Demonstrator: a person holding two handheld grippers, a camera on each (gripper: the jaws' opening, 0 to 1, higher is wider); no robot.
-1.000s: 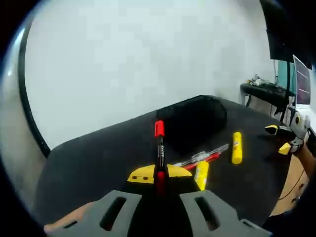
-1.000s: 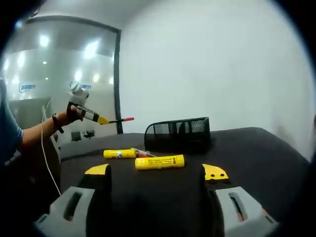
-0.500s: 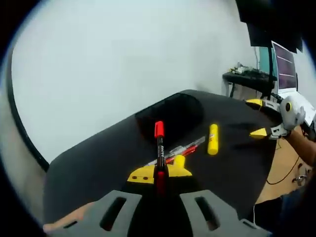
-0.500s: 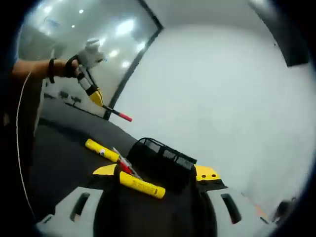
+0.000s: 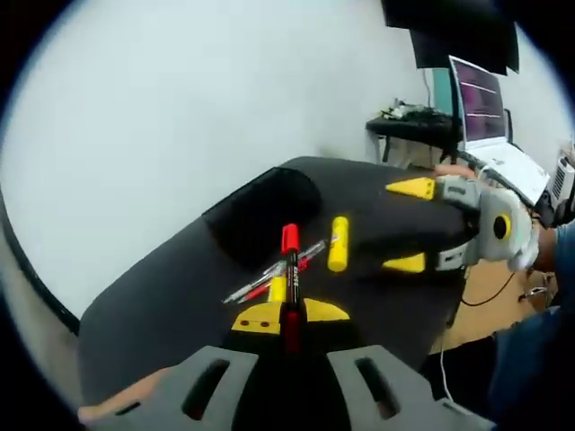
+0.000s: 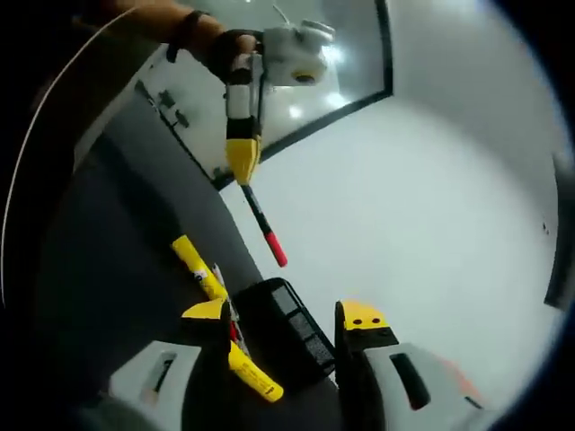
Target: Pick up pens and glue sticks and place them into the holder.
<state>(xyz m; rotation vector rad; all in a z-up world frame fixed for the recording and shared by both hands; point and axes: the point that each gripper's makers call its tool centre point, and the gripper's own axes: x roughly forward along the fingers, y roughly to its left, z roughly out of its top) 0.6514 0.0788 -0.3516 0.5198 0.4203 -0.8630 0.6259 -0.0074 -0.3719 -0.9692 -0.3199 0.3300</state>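
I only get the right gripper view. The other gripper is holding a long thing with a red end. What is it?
Observer: A red-capped marker, pinched in the left gripper.
Operator: What's beyond the table on my side?
Observer: A desk with a lit monitor, seen in the left gripper view.
Operator: Is my gripper holding anything?
Observer: No, the right gripper shows open, jaws apart, over the table near a yellow glue stick.

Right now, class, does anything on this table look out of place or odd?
Nothing stands out. The left gripper holds a red marker; two glue sticks and pens lie loose beside the black mesh holder.
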